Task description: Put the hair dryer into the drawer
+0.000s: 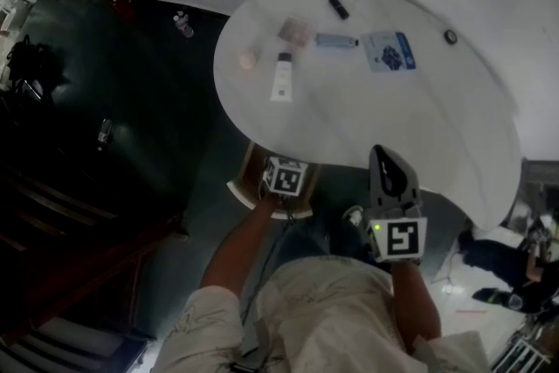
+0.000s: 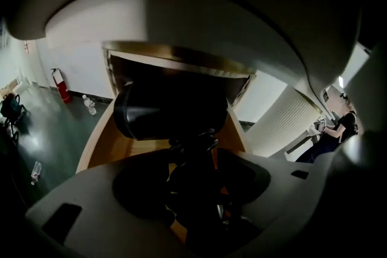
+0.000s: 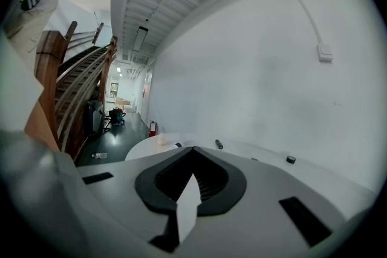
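Placement: my left gripper (image 2: pixel 193 175) grips hair dryer (image 2: pixel 169 109) over the pulled-out drawer (image 2: pixel 100 142); next, lower and release (right gripper (image 3: pixel 192 151) closed, empty).

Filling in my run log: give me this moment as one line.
left tongs: shut on hair dryer | dryer: over open drawer | right tongs: shut, empty

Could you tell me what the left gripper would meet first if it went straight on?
Probably the floor of the open wooden drawer; the left gripper, shut on the black hair dryer, aims down into it, though depth is unclear.
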`<state>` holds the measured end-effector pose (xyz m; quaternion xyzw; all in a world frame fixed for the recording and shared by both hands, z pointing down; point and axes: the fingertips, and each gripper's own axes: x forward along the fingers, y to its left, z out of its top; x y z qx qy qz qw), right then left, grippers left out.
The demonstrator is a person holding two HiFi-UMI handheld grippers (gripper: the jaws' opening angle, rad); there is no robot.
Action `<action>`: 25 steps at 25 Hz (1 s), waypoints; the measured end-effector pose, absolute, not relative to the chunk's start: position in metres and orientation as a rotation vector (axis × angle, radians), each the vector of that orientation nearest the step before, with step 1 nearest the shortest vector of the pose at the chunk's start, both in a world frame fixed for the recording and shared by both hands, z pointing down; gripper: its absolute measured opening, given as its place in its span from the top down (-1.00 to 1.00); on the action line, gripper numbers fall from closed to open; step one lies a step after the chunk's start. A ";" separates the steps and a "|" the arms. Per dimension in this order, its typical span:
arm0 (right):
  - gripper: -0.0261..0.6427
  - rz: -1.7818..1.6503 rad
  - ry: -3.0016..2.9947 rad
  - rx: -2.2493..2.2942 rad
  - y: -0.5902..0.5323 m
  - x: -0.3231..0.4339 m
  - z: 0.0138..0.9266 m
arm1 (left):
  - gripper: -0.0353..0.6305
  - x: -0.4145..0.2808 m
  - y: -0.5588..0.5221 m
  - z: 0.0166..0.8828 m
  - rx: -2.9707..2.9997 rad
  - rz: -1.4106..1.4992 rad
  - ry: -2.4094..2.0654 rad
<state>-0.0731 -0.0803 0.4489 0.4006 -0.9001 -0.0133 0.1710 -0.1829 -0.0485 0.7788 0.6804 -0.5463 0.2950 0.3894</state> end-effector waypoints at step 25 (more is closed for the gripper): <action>0.91 0.067 -2.491 1.070 -0.061 -0.079 0.493 | 0.11 -0.182 -0.055 0.846 1.666 0.692 -1.421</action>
